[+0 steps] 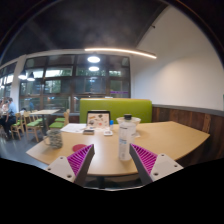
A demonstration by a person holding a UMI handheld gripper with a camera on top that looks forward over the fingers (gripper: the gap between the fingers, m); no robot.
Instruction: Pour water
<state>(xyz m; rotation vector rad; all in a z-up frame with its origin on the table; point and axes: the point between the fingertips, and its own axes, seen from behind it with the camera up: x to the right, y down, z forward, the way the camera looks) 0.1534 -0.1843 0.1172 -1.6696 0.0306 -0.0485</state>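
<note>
Two fingers with magenta pads (82,158) frame the near view, gripper (113,160) spread wide, nothing pressed between. Water bottle (125,141) stands upright on the light wooden table (170,138), just ahead of the fingers and roughly between their tips, gaps on both sides; clear plastic, pale, with a wrap label, text too small to read. Dark cup or bowl (54,138) sits on the table off to the left, well apart from the bottle. Beyond the bottle, a white bowl-like container (128,121) and a small white box or card (98,120) near the far table edge, markings unreadable. Green bench backrest (115,108) behind the table. Further left, green chairs (35,124) and other tables, a person (6,112) seated at the far left. Large dark windows (70,80) behind, long ceiling light strip (120,51) overhead, white wall (180,75) on the right.
</note>
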